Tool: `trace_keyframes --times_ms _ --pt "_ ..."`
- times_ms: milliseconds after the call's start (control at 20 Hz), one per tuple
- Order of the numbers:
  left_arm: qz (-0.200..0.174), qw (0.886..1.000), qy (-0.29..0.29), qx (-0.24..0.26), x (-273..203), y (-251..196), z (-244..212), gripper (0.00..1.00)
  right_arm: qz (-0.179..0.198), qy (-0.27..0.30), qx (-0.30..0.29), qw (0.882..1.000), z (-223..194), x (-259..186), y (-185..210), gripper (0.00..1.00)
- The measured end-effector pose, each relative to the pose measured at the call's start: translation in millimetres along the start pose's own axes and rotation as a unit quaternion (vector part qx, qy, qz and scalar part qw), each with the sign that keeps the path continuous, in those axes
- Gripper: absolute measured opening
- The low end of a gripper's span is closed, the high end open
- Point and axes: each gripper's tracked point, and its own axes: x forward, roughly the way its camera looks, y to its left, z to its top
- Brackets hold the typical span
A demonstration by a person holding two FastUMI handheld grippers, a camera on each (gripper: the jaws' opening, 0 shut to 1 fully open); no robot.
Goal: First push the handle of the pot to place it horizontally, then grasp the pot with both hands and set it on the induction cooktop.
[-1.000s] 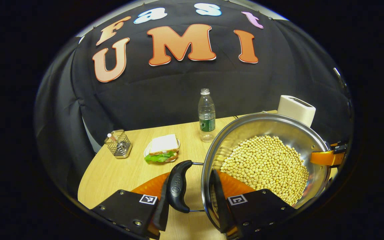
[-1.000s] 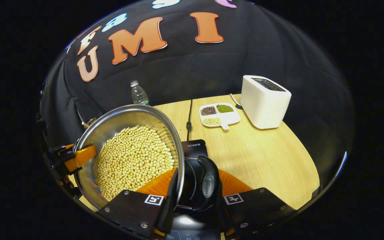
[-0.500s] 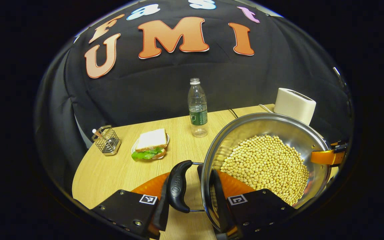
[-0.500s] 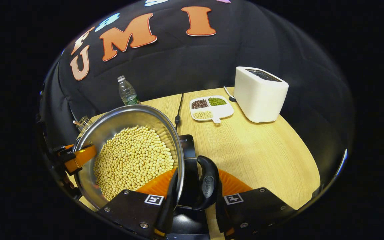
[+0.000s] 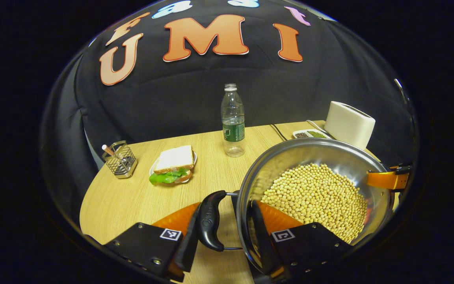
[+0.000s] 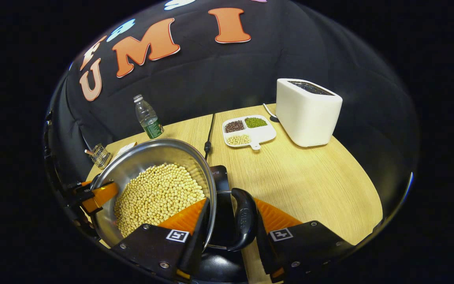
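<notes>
Left gripper view: the pot (image 5: pixel 313 185), a shiny steel one with a rolled rim, is sitting low right, filled with a bed of pale yellow soybeans (image 5: pixel 315 199). The left gripper (image 5: pixel 226 232) is clamping the pot's near side: one finger is lying outside the black side handle (image 5: pixel 209 221), the other is reaching inside the pot wall against the beans, so handle and rim are sitting between the tongs. The right gripper (image 5: pixel 388 179) is showing at the pot's far rim, cut off by the picture edge. Whether the pot is touching the table (image 5: pixel 132 197) is hard to tell; its underside is hidden. Behind it: a wire caddy (image 5: pixel 120 161) holding a stick-like item, a plate with a sandwich (image 5: pixel 172 165), a clear water bottle (image 5: pixel 233 122) standing upright, a white toaster (image 5: pixel 349 124), and a divided dish (image 5: pixel 309 134) half hidden by the pot rim.

Right gripper view: the pot (image 6: pixel 152 185) is sitting low left, beans (image 6: pixel 158 197) covering its bottom. The right gripper (image 6: pixel 229 232) is clamping too, one finger inside the wall, one outside the other black handle (image 6: pixel 244 223). A black induction cooktop (image 6: pixel 221 185) is lying under and just behind the handle, mostly hidden by pot and fingers; contact between the two is unclear. The left gripper (image 6: pixel 93 195) is sitting at the far rim. The divided dish (image 6: pixel 248 130) is holding dark, green and pale grains in separate compartments. The toaster (image 6: pixel 307 110) is standing beside it; a black cord (image 6: pixel 209 134) is running across the table (image 6: pixel 309 185).
</notes>
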Motion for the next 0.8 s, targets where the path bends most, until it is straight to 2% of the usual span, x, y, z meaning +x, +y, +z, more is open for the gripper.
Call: trace_keyframes --times_ms 50,100,150,250,300,400,550,650,800 --pt "0.006 1.0 -0.007 0.006 -3.9 1.8 3.9 0.68 -0.006 -0.018 -0.011 1.0 7.7 -3.0 -1.6 0.64" --pt "0.006 1.0 -0.018 0.007 -5.1 0.7 9.5 0.69 -0.014 -0.041 -0.018 0.999 19.1 -8.8 -4.6 0.59" --pt "0.013 0.999 -0.036 0.011 -11.5 4.6 22.2 0.69 -0.019 -0.062 -0.022 0.998 30.1 -16.8 -7.8 0.66" --pt "0.025 0.997 -0.077 0.011 -34.7 13.1 52.2 0.74 -0.022 -0.11 -0.025 0.993 60.0 -41.9 -10.8 0.72" --pt "0.026 0.994 -0.102 0.002 -49.6 14.2 67.5 0.78 -0.02 -0.138 -0.026 0.99 77.2 -58.4 -11.1 0.74" --pt "0.02 0.988 -0.15 -0.027 -85.2 17.1 101.9 0.77 -0.014 -0.196 -0.035 0.98 109.7 -95.6 -8.5 0.78" --pt "0.01 0.969 -0.24 -0.052 -148.6 22.3 162.5 0.77 0.002 -0.28 -0.054 0.959 151.3 -161.2 0.5 0.86" --pt "-0.003 0.951 -0.301 -0.066 -197.0 22.7 198.2 0.78 -0.002 -0.325 -0.07 0.943 173.9 -201.3 -0.2 0.93" --pt "-0.004 0.924 -0.374 -0.079 -264.1 26.8 233.6 0.77 -0.001 -0.37 -0.084 0.925 196.0 -254.8 3.5 0.93"
